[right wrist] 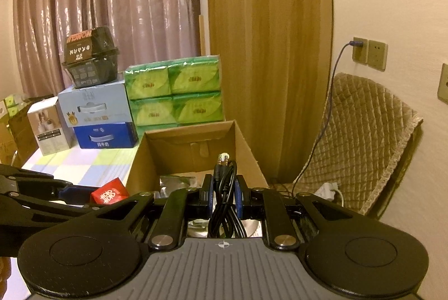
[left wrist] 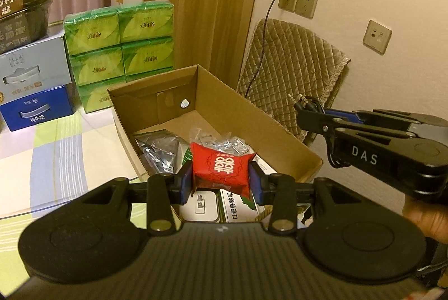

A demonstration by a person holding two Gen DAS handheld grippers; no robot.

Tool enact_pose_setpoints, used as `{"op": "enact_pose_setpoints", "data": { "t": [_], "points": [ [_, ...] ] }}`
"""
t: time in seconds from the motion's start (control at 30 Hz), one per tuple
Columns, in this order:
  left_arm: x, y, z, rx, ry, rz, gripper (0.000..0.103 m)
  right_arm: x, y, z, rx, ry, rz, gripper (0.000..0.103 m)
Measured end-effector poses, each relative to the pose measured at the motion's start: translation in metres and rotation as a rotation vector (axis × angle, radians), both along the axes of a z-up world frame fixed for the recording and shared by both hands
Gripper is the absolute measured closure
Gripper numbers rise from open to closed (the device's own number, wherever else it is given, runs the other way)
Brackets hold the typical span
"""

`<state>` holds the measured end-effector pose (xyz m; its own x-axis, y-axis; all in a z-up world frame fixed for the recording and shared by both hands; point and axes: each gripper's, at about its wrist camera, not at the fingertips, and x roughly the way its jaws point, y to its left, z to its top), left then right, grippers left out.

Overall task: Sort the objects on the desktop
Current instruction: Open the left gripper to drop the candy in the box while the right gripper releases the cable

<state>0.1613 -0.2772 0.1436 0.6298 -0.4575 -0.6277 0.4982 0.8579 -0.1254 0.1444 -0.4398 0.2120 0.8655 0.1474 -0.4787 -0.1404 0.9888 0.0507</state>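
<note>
The left gripper (left wrist: 221,182) is clamped on a red packet (left wrist: 221,170) with white double-happiness characters, low in the centre of the left wrist view, above the near end of an open cardboard box (left wrist: 246,104) on the surface (left wrist: 42,160). Silvery foil packets (left wrist: 156,151) lie inside the box. At the right edge, the right gripper (right wrist: 224,196) pinches a coiled black audio cable (right wrist: 224,204), its plugs pointing toward the box.

Checked table (left wrist: 56,149): cardboard box (left wrist: 232,104), cartons (left wrist: 36,107).
</note>
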Motion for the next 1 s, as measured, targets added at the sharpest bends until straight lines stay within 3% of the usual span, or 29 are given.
{"op": "enact_pose_setpoints", "data": {
  "t": [0.37, 1.0],
  "points": [
    [0.027, -0.009, -0.007, -0.004, 0.017, 0.005, 0.067, 0.027, -0.003, -0.001, -0.005, 0.012, 0.014, 0.091],
    [0.114, -0.008, -0.004, 0.013, 0.010, 0.036, 0.067, 0.113, -0.001, -0.006, 0.015, 0.059, 0.059, 0.091]
  ]
}}
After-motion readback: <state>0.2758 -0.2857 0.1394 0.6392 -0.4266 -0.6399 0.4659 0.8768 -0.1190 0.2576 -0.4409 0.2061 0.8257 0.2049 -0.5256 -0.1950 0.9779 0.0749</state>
